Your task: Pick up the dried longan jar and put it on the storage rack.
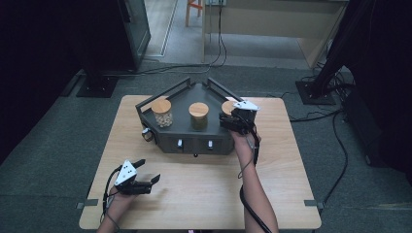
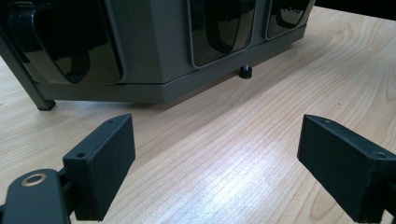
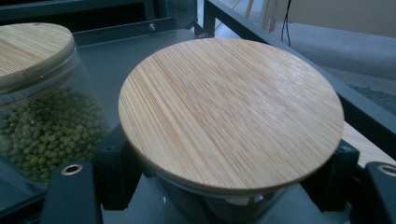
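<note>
The right gripper (image 1: 232, 120) squeezed the right-hand jar (image 3: 231, 116) under its wooden lid, at three o'clock on the dark tray (image 1: 194, 141), close to the tray's rail. The left gripper (image 1: 145, 171) sat wide open over bare table (image 1: 204, 189) at seven o'clock.

Pale wood-grain table (image 1: 204, 194), smooth, faint sheen. Dark grey rack (image 1: 194, 141), matt painted metal by the look, with glossy black panels (image 2: 70, 42) on the front. Clear glass jar (image 3: 224, 205) under a round bamboo-look lid (image 3: 231, 109), fine straight grain, satin. Matt black plastic left gripper (image 2: 215, 172) and right gripper (image 3: 229, 186).
</note>
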`<state>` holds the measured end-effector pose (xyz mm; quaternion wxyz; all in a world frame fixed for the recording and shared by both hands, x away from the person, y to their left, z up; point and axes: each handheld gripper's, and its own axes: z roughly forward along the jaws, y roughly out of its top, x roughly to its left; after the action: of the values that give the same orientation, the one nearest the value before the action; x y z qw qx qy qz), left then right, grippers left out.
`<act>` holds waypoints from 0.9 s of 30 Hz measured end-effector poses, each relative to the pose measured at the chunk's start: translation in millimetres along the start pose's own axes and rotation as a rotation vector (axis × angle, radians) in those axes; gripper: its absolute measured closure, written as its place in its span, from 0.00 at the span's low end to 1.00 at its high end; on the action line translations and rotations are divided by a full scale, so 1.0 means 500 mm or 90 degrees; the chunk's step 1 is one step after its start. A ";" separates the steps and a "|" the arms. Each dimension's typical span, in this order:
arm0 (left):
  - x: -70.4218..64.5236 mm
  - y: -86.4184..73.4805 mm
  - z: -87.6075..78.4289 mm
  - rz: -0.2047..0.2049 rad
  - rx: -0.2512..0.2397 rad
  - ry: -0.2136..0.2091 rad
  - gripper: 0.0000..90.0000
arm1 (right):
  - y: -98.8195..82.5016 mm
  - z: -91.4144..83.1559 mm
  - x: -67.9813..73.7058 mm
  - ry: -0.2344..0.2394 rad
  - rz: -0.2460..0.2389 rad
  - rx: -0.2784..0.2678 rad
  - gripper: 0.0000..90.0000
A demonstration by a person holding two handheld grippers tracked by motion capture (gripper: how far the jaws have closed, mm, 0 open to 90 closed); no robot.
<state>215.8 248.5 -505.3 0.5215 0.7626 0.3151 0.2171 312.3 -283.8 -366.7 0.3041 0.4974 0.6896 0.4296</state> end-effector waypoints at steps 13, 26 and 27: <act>0.000 0.001 0.001 0.002 0.003 0.000 0.12 | 0.002 0.003 -0.006 0.012 0.016 0.007 0.22; 0.001 0.001 0.000 0.002 0.002 0.001 0.12 | -0.021 -0.009 -0.009 0.021 -0.004 -0.013 0.15; 0.001 0.001 0.000 0.001 0.002 0.001 0.12 | -0.023 -0.010 -0.011 0.023 -0.003 -0.013 0.15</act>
<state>216.2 248.7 -505.0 0.5195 0.7637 0.3152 0.2180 304.8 -291.9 -374.4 0.2976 0.4845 0.6920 0.4448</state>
